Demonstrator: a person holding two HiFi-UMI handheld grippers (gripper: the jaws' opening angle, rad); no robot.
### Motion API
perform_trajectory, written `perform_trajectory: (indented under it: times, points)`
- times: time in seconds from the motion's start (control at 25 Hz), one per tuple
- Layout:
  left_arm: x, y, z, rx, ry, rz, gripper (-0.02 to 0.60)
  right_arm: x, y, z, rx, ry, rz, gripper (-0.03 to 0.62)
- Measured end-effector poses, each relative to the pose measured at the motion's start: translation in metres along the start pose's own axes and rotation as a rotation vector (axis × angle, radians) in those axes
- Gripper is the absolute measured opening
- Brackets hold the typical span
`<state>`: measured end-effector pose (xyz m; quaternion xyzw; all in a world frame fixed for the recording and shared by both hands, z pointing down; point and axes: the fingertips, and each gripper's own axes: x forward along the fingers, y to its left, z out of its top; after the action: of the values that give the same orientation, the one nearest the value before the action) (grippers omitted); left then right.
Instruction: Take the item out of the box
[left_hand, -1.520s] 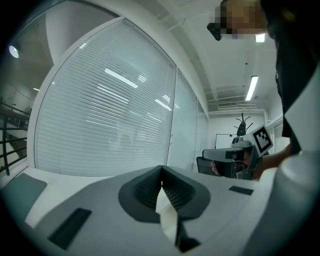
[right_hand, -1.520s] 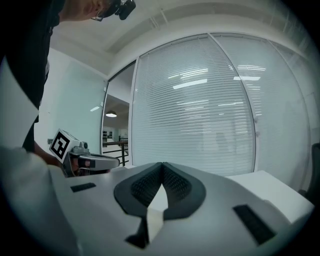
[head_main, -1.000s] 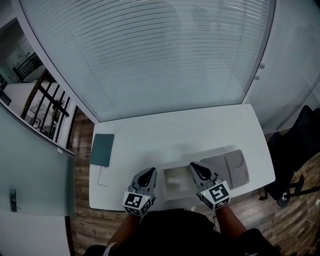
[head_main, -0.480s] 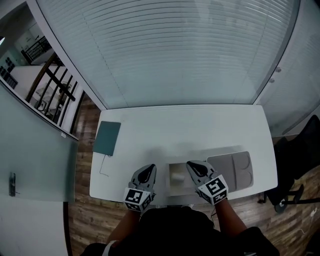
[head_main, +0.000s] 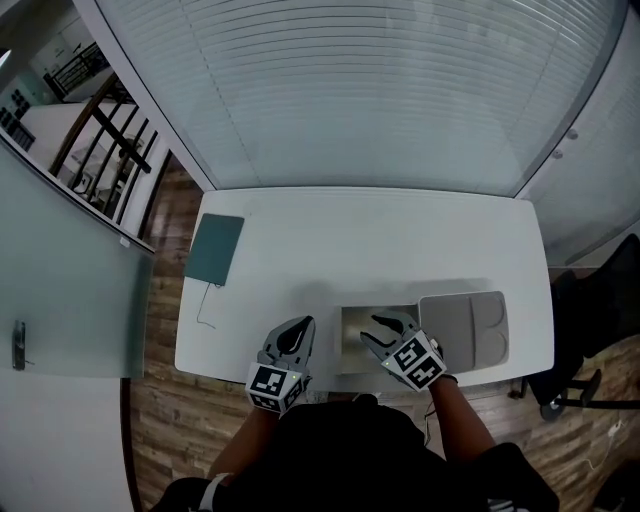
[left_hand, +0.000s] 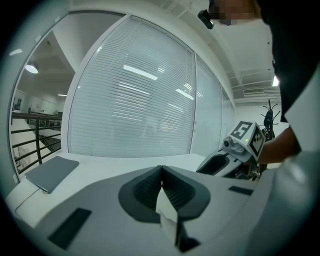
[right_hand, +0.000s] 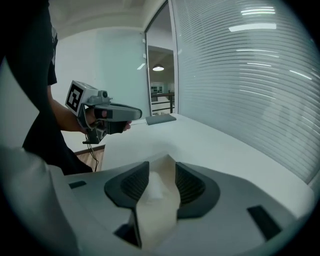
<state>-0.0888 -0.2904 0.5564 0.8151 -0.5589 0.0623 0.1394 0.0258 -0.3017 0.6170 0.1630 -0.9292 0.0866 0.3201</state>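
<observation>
Lying far L: dark teal pad (head_main: 215, 250), flat on white table (head_main: 380, 230). Thin cord (head_main: 203, 318) trails from it twd near edge. Not in play.
L gripper (left_hand: 161, 171): clenched, tips meeting, nothing btwn them. Hovers just L of box (head_main: 350, 335) by table's front edge, pointing roughly level. Hardly shifted vs a sec ago, just standing by.
Box itself: open, pale inside, sits btwn the two grippers at front of table.
R gripper (right_hand: 161, 170): here's the action! A moment ago it was clenched and higher. Now it's dropped, nose tipped down into box, and its jaws have just been opening; they stand apart now.
Item (right_hand: 156, 190): pale whitish lump showing in the gap btwn R jaws, down in box. Blurry, so can't tell for sure whether pads touch it; looks like not yet.
Grey tray (head_main: 465, 325): flat, two hollows, right beside box's R side, seems to touch it. Prob. the lid or insert, already off.
Meaning for task: approach made, grasp not. Item's in box, nothing lifted.
Next, my guess: R sinks a touch more, closes on lump, then lifts straight up clear of box walls.
Risk: item looks soft/light, so it could slip, or box could drag along. L gripper's well placed to steady box if so.
</observation>
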Motion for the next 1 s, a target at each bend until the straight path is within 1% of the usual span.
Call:
perform_trajectory:
  times: [0.16, 0.28, 0.36, 0.48, 0.6, 0.72, 0.84, 1.0]
  points:
    - [-0.006, 0.002, -0.004, -0.012, 0.003, 0.011, 0.011, 0.011, 0.007, -0.011, -0.041, 0.066, 0.039, 0.215]
    - [-0.013, 0.007, -0.008, -0.023, 0.008, 0.027, 0.011, 0.022, 0.016, -0.025, -0.073, 0.132, 0.085, 0.263]
    - [-0.017, 0.011, -0.010, -0.026, 0.011, 0.037, 0.011, 0.030, 0.021, -0.032, -0.094, 0.173, 0.114, 0.285]
    - [-0.020, 0.015, -0.011, -0.047, 0.009, 0.045, 0.011, 0.042, 0.027, -0.040, -0.137, 0.224, 0.145, 0.299]
    - [-0.022, 0.016, -0.008, -0.105, -0.011, 0.038, 0.011, 0.052, 0.032, -0.052, -0.195, 0.273, 0.175, 0.319]
    - [-0.024, 0.016, -0.002, -0.110, -0.032, 0.040, 0.011, 0.061, 0.035, -0.064, -0.234, 0.320, 0.198, 0.343]
    - [-0.030, 0.019, -0.001, -0.111, -0.038, 0.051, 0.011, 0.067, 0.035, -0.069, -0.254, 0.340, 0.203, 0.360]
    - [-0.041, 0.026, -0.003, -0.157, -0.044, 0.070, 0.011, 0.071, 0.036, -0.070, -0.262, 0.348, 0.205, 0.360]
